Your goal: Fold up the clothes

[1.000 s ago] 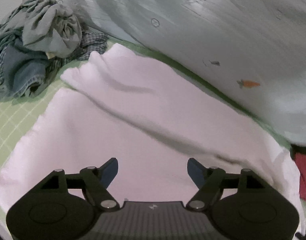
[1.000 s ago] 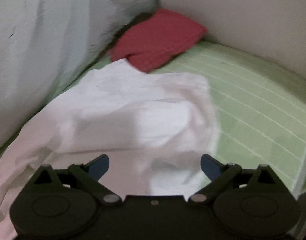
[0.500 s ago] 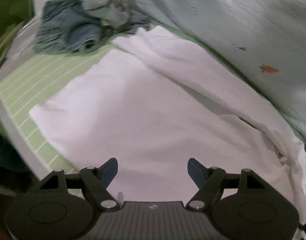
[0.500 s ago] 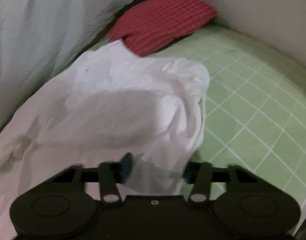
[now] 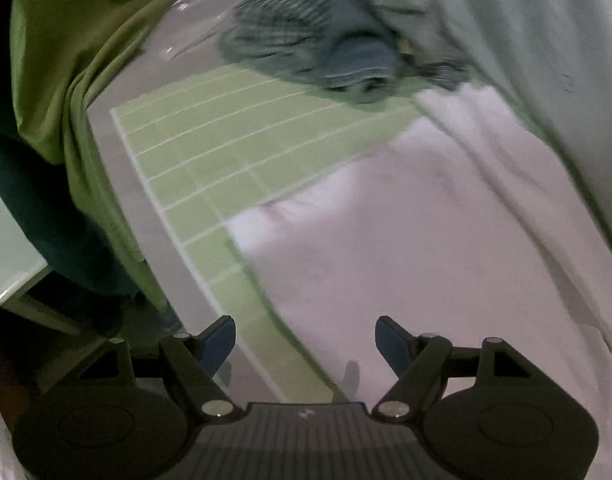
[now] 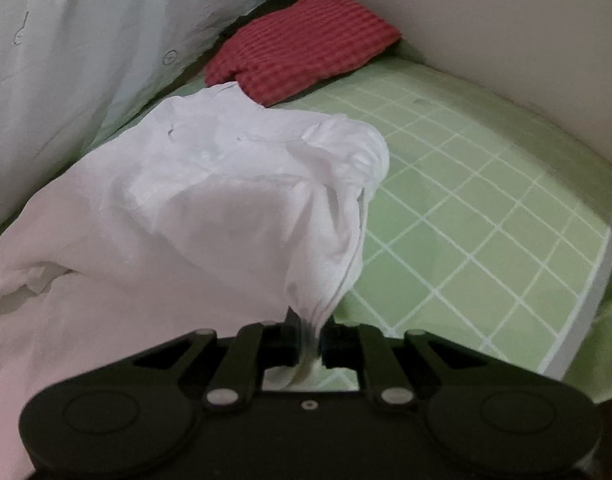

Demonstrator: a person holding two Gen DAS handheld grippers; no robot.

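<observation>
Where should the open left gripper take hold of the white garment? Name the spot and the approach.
Grip the white garment at its near-left corner, where the edge lies flat on the green grid mat. Bring the left gripper in low from the bare mat side, so one finger can probably slide under the edge. The right gripper already pinches the opposite end.

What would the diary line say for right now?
right claw: shut on white shirt | left claw: open, above shirt's corner | green mat: under shirt
</observation>
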